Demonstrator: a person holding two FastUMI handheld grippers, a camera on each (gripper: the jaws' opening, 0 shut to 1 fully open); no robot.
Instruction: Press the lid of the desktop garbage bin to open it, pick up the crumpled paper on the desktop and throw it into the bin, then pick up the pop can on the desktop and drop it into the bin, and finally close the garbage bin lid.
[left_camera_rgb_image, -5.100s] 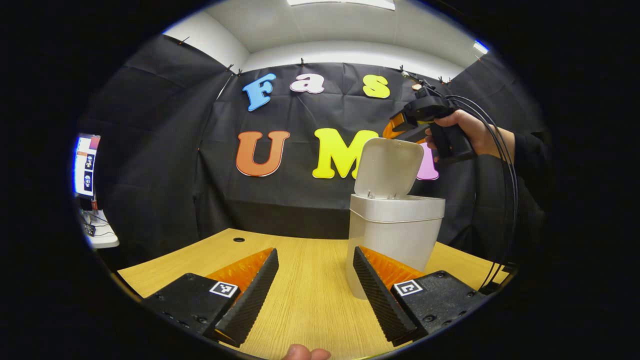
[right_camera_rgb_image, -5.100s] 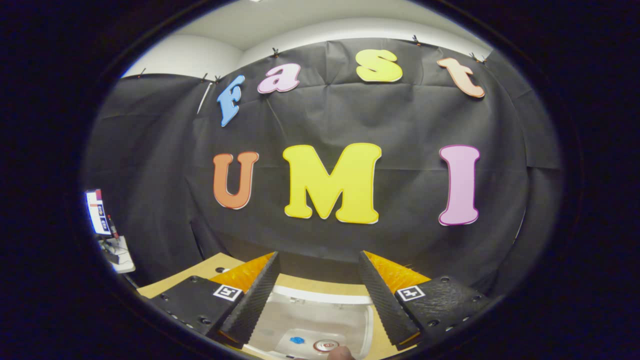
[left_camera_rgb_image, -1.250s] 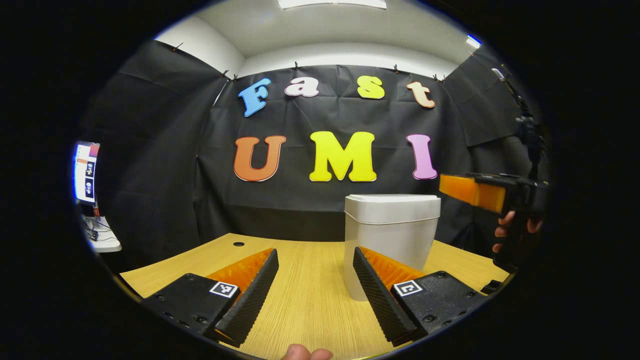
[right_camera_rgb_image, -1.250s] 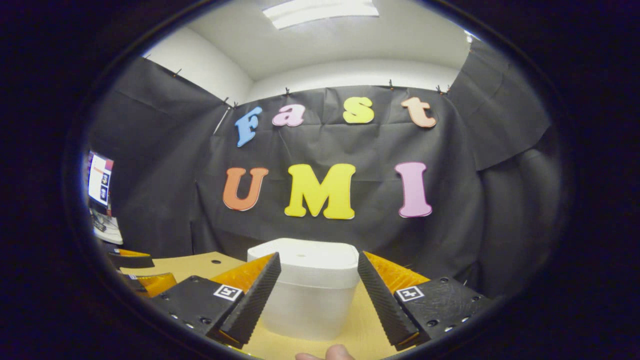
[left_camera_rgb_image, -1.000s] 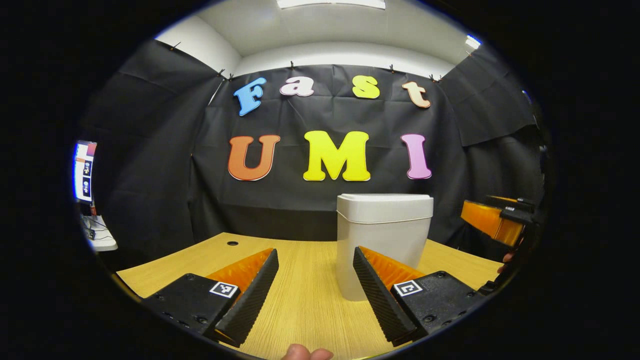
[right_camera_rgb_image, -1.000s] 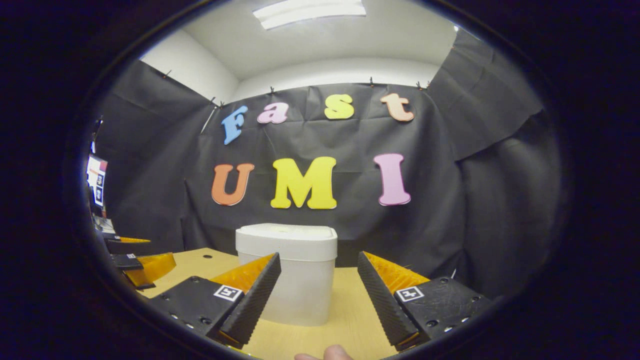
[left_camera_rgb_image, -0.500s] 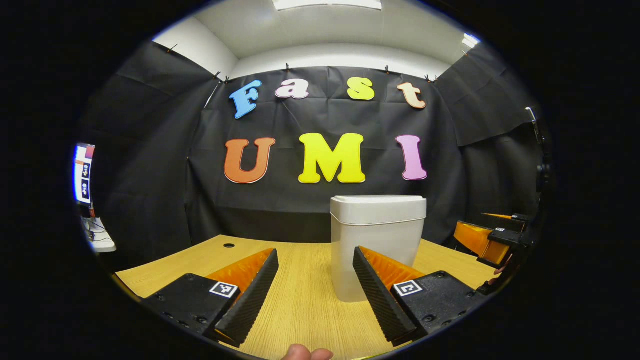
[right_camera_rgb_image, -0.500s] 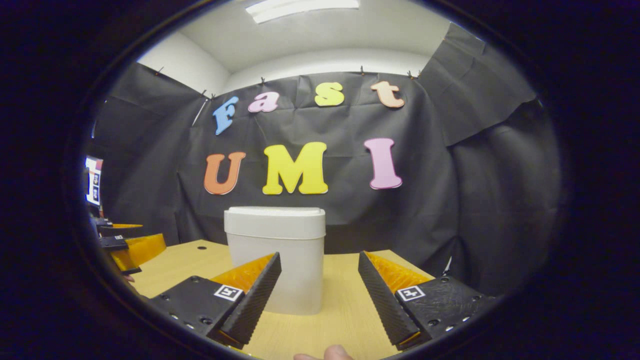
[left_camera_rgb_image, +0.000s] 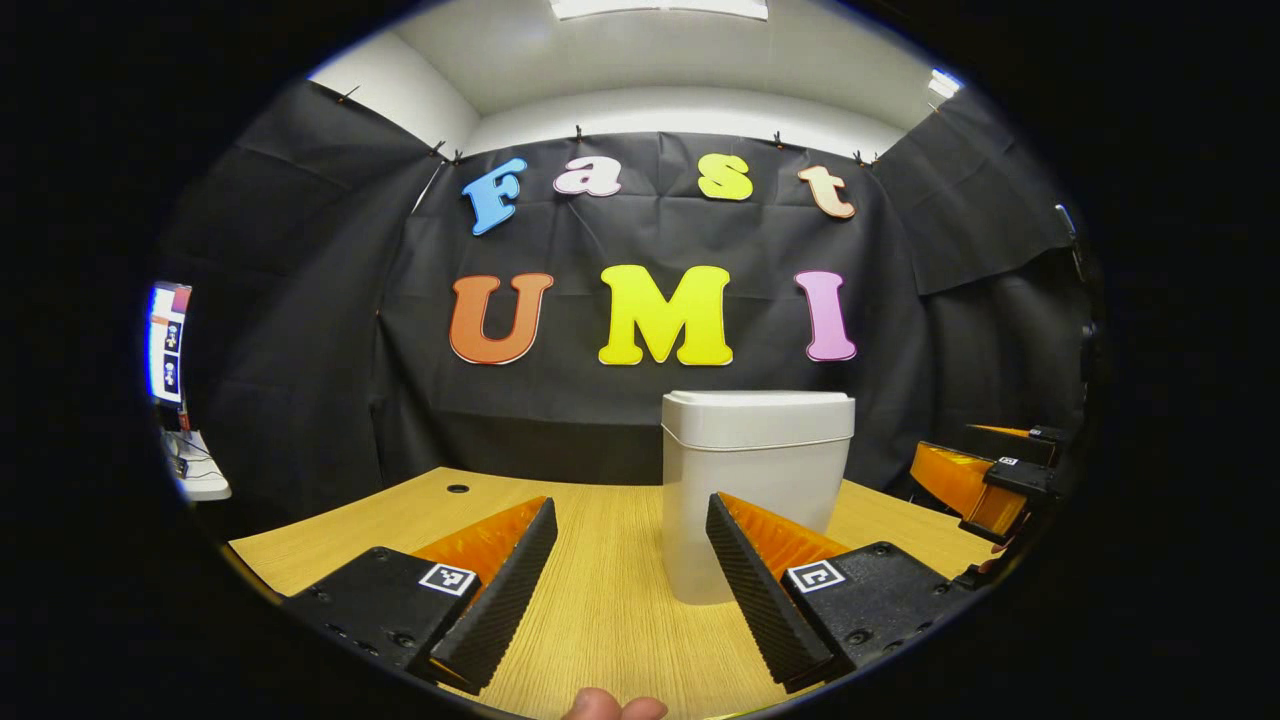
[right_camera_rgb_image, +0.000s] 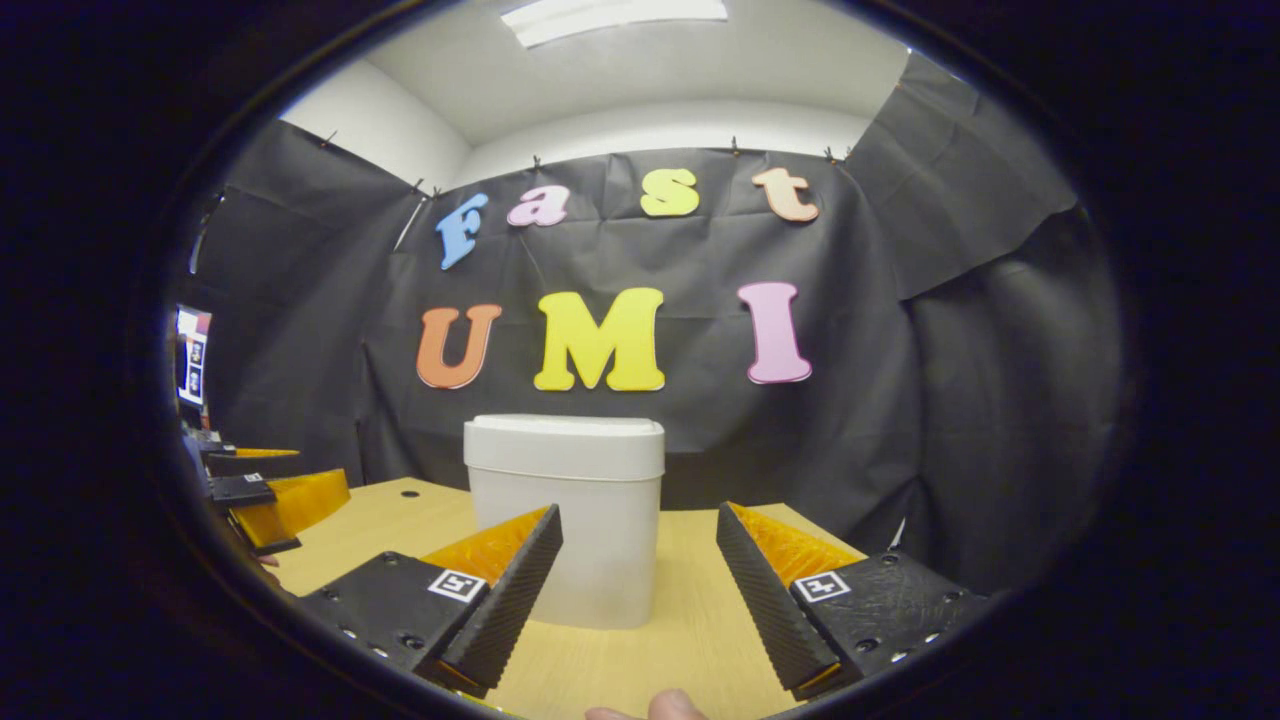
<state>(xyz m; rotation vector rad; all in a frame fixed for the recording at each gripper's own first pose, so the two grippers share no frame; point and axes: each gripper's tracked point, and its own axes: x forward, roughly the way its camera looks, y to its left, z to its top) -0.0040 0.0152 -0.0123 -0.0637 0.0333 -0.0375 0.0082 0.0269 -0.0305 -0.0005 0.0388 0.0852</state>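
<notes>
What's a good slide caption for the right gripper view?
Open right gripper facing the closed white plastic desktop bin on the wooden table.

No readable words, brand names or numbers appear on any object. The white bin (left_camera_rgb_image: 757, 480) on the wooden table (left_camera_rgb_image: 610, 600) has plain, unmarked sides and lid. Each finger mount of the left gripper (left_camera_rgb_image: 632, 560) and right gripper (right_camera_rgb_image: 640, 570) carries a small square black-and-white marker tag (left_camera_rgb_image: 447, 577), a pattern rather than text.
</notes>
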